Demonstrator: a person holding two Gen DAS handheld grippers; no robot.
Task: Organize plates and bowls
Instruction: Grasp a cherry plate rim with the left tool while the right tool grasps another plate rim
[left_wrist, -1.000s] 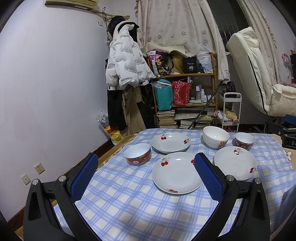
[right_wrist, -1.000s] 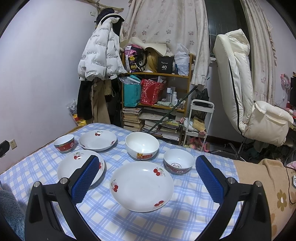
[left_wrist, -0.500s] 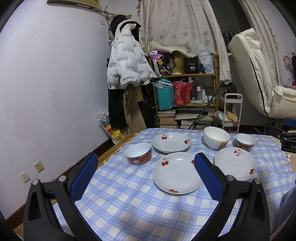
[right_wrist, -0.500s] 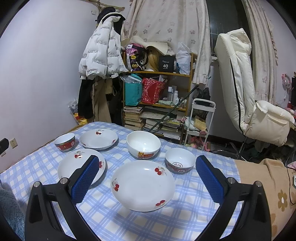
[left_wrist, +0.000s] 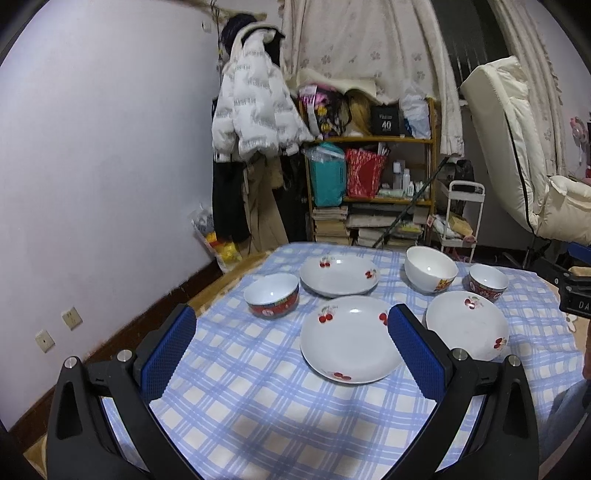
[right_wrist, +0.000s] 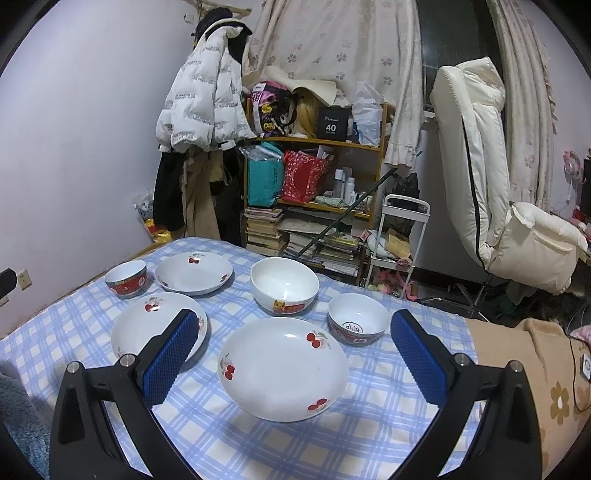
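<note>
Left wrist view: left gripper (left_wrist: 291, 349) spread wide, holds nothing, hovers above checked tablecloth (left_wrist: 258, 413). Cherry plate (left_wrist: 351, 339) just ahead between fingers, likely first pick. Red-rimmed bowl (left_wrist: 271, 294) ahead-left.

Right wrist view: right gripper (right_wrist: 291, 352) spread, empty. Near plate (right_wrist: 282, 369) dead ahead; white bowl (right_wrist: 284, 286) beyond. All dishes lie apart, unstacked. Shelf box (right_wrist: 331, 124) reads "40".

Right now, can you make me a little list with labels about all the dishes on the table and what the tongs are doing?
plates: three white cherry plates, one far, one middle, one right
bowls: big white bowl, two red-patterned small bowls, one left, one right
stacked: nothing, all apart
surface: blue checked tablecloth
left tongs: open, empty, above the table
right tongs: open, empty, above the table
</note>
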